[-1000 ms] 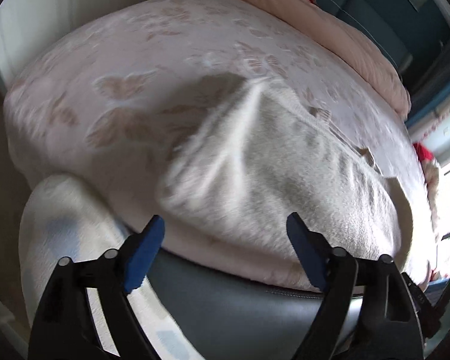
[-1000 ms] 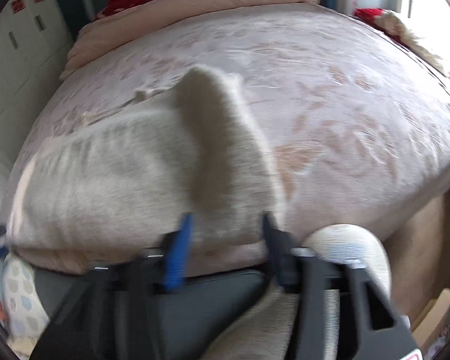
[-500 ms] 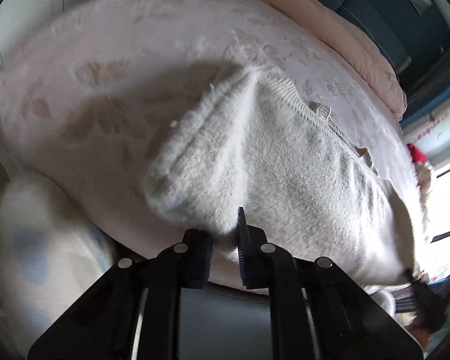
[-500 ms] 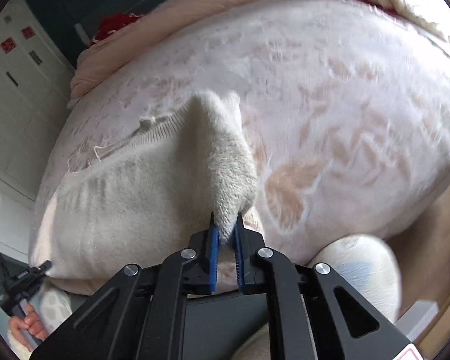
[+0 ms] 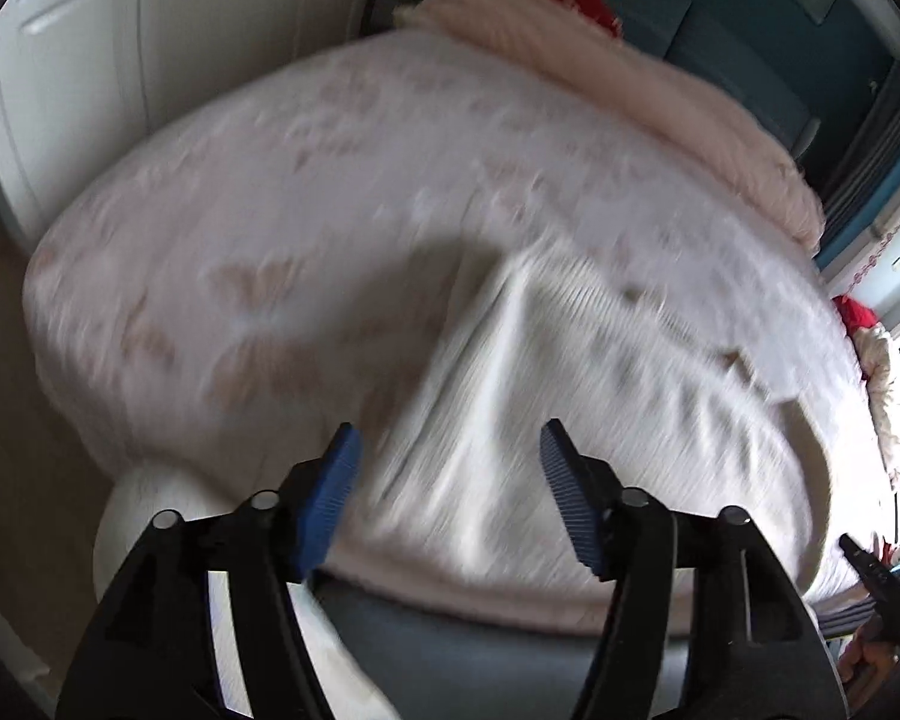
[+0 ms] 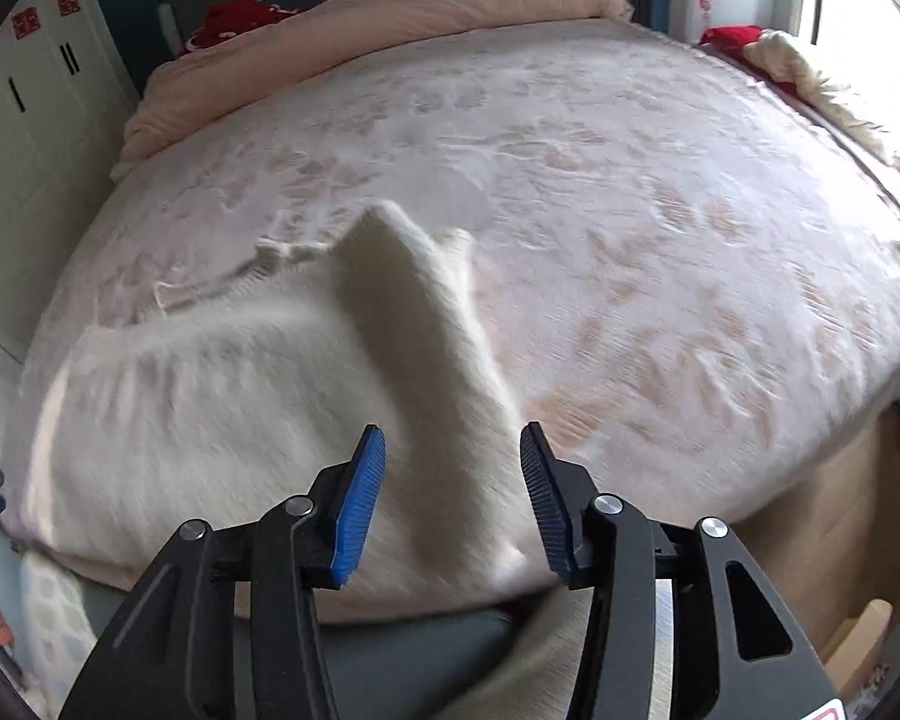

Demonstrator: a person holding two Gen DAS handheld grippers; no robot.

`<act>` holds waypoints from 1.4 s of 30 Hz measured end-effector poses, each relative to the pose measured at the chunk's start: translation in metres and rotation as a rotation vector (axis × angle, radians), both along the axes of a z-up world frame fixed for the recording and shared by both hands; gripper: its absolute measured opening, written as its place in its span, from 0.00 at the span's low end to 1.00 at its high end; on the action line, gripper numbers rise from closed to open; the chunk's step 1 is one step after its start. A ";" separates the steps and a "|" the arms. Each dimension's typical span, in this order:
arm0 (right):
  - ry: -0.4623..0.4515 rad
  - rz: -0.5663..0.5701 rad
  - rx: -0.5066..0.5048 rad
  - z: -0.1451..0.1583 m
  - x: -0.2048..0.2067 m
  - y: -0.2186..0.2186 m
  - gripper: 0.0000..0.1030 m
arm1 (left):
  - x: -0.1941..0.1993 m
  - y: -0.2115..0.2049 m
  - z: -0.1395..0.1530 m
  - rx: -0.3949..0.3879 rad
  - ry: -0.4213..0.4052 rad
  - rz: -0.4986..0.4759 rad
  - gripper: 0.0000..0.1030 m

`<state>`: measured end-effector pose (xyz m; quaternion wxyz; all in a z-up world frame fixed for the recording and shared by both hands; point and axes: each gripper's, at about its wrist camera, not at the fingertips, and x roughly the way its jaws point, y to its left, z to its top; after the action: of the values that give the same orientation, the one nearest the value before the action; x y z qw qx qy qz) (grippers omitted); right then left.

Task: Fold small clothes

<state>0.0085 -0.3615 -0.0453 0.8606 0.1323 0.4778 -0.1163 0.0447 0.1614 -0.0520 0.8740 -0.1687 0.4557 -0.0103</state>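
- on the bed [image 6: 660, 192], at the near edge, lies the cream sweater [image 6: 210, 420], spread flat toward 9 o'clock in the right wrist view, with one sleeve [image 6: 414, 324] folded inward and running from 12 down to 6 o'clock between the right gripper's fingers.
- risk, as i judge it: the sweater's lower hem sits right at the mattress edge, so a careless tug toward 6 o'clock could drag it off the bed.
- the fluffy knit looks limp and likely to slip; the folded sleeve may slide back out if nothing presses it flat.
- both views are smeared by motion, so a regrasp made in haste could pinch the patterned bedspread [image 5: 258, 252] along with the knit.
- left gripper [image 5: 450, 498]: jaws spread wide, holding nothing; the other sleeve's ridge [image 5: 498, 360] lies ahead at 12 o'clock, not touched as far as i can tell.
- right gripper [image 6: 453, 504]: jaws also wide apart and empty; the sleeve end lies between and beyond them, contact unclear.
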 end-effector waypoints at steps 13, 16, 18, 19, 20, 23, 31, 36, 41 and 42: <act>0.104 0.122 -0.068 -0.060 0.120 0.021 0.00 | 0.097 -0.084 -0.063 0.156 0.167 -0.069 0.59; 0.092 0.123 -0.001 -0.073 0.126 0.006 0.00 | 0.092 -0.086 -0.071 0.190 0.136 -0.059 0.65; 0.065 0.115 0.002 -0.060 0.122 0.008 0.00 | 0.092 -0.088 -0.071 0.210 0.134 -0.060 0.66; 0.033 0.111 0.008 -0.053 0.117 0.008 0.00 | 0.092 -0.087 -0.072 0.204 0.136 -0.051 0.67; 0.005 0.111 0.016 -0.048 0.111 0.009 0.00 | 0.092 -0.086 -0.072 0.194 0.139 -0.039 0.67; 0.024 0.105 -0.009 -0.063 0.101 0.005 0.00 | 0.094 -0.088 -0.071 0.197 0.152 -0.011 0.68; -0.060 0.092 0.029 -0.042 0.089 -0.008 0.04 | 0.092 -0.086 -0.064 0.160 0.153 0.056 0.70; 0.041 0.063 -0.021 -0.073 0.103 -0.014 0.02 | 0.090 -0.081 -0.064 0.140 0.155 0.049 0.70; -0.032 0.072 0.005 -0.029 0.087 0.005 0.06 | 0.078 -0.060 -0.051 0.029 0.132 0.078 0.70; -0.053 0.085 -0.004 -0.019 0.079 0.013 0.06 | 0.074 -0.052 -0.048 0.003 0.126 0.088 0.71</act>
<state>0.0873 -0.3486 -0.0644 0.8774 0.1133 0.4598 -0.0771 0.1191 0.1093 -0.0995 0.8433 -0.1878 0.5020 0.0394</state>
